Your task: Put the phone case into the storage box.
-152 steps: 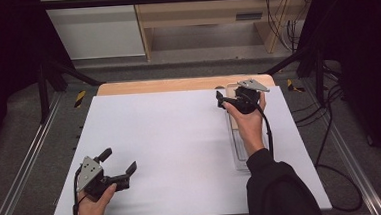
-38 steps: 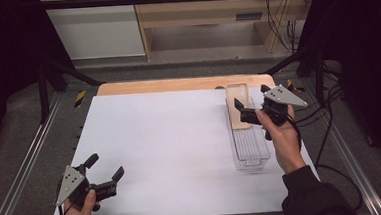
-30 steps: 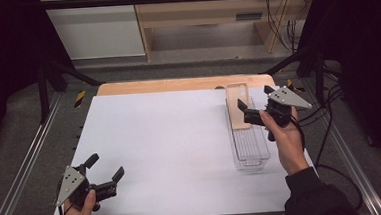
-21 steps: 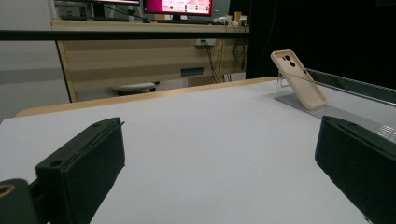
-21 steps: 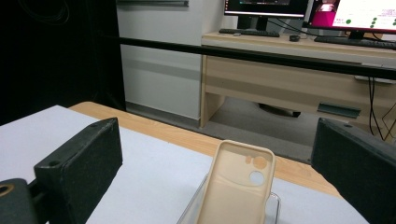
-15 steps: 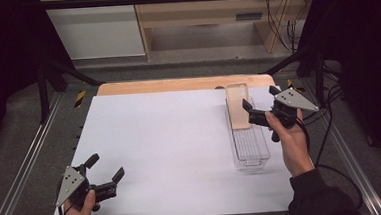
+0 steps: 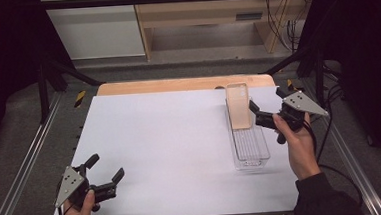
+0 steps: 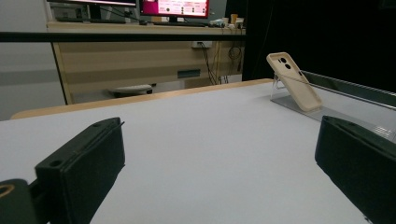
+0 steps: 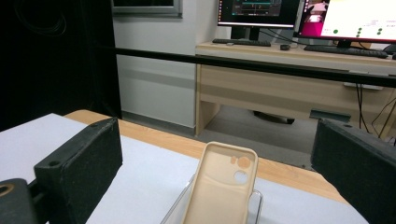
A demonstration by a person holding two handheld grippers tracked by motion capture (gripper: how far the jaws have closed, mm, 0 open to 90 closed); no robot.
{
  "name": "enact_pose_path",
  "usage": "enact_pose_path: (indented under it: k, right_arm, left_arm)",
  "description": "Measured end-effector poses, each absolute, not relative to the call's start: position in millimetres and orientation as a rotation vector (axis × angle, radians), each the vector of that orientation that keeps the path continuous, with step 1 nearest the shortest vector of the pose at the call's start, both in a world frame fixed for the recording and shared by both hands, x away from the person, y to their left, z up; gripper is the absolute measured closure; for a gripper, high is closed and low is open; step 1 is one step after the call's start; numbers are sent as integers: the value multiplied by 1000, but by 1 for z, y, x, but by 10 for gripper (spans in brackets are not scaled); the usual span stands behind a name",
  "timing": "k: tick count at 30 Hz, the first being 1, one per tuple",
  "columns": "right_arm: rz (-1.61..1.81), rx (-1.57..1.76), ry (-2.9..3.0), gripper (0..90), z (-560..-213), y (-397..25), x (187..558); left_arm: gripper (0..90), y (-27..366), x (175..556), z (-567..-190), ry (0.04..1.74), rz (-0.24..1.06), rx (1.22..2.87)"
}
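Observation:
A beige phone case [image 7: 239, 112] leans upright at the far end of a clear plastic tray [image 7: 254, 153] on the right side of the white table. The case [image 9: 219, 193] faces my right gripper with its camera cut-outs at the top. My right gripper [image 7: 266, 108] hovers open just right of the case, nothing between its jaws. My left gripper [image 7: 104, 169] rests open at the near left corner, empty. From there the case [image 8: 294, 81] stands far off to the right on its tray [image 8: 299, 105].
The white table top [image 7: 165, 139] has a wooden strip [image 7: 177, 85] along its far edge. Metal rails [image 7: 26, 157] run along both sides. A desk with monitors [image 9: 303, 18] stands beyond the table. Cables trail at the right.
The right gripper has drawn back to the right, away from the tray; five seconds ago it was at the far end of the tray, where the case stands now. The left gripper slid nearer the corner.

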State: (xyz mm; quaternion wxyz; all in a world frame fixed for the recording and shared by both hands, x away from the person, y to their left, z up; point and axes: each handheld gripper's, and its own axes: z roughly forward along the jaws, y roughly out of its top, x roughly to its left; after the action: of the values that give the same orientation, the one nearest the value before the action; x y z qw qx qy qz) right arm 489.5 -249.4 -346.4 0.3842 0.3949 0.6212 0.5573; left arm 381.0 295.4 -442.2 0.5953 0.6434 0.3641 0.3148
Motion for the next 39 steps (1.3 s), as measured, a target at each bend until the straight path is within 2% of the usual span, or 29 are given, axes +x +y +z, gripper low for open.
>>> enact_pose_path:
  k: [21,39]
  right_arm:
    - [1447,1033,1580,19,-357,-274,459]
    - [1442,1027,1601,21,-391,-288,426]
  left_arm:
    - [10,301,373,-443,834,718,1476]
    - [10,303,371,-444,824,723,1478]
